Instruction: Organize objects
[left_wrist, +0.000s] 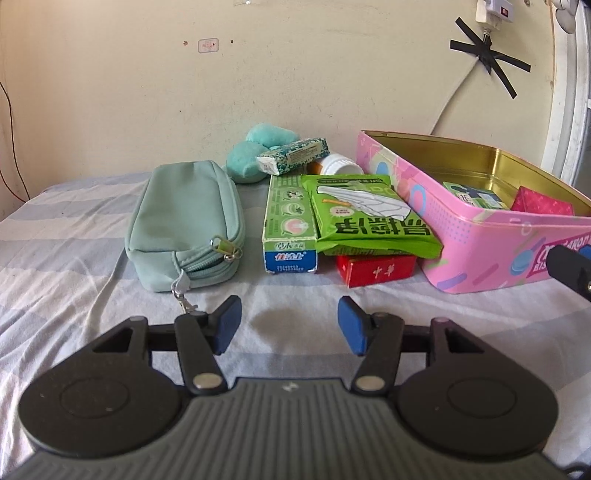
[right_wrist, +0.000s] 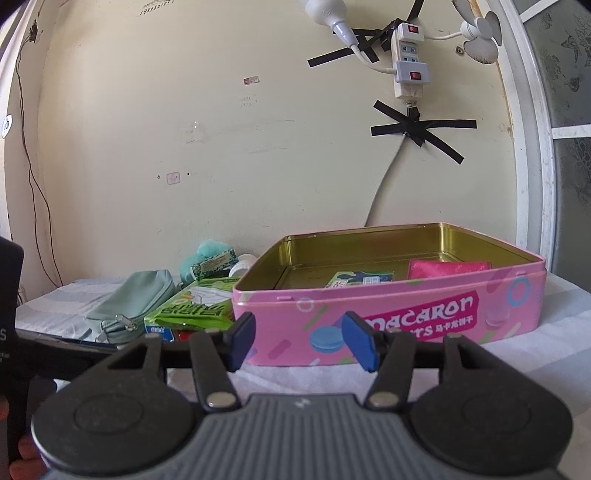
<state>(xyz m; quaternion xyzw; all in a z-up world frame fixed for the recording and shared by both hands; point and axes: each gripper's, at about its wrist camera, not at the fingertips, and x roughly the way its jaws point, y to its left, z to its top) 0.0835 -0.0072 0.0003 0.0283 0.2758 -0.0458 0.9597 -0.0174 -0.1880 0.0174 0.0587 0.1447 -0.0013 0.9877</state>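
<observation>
On the striped bedsheet (left_wrist: 74, 236) lie a mint zip pouch (left_wrist: 184, 221), a green toothpaste box (left_wrist: 290, 225), a green wipes packet (left_wrist: 365, 214) on a red box (left_wrist: 376, 271), a white-capped bottle (left_wrist: 338, 164), a patterned tissue pack (left_wrist: 295, 153) and teal sponges (left_wrist: 251, 158). The pink macaron tin (left_wrist: 480, 243) (right_wrist: 388, 317) stands open with a green carton (right_wrist: 358, 278) and a pink-red packet (right_wrist: 447, 267) inside. My left gripper (left_wrist: 288, 325) hovers open and empty before the toothpaste box. My right gripper (right_wrist: 299, 341) is open and empty in front of the tin.
A cream wall (left_wrist: 221, 92) rises right behind the objects. A power strip (right_wrist: 406, 55) is taped to it with black tape, its cable hanging behind the tin. A window frame (right_wrist: 535, 147) is at the right. A hand (right_wrist: 22, 458) shows at the lower left of the right wrist view.
</observation>
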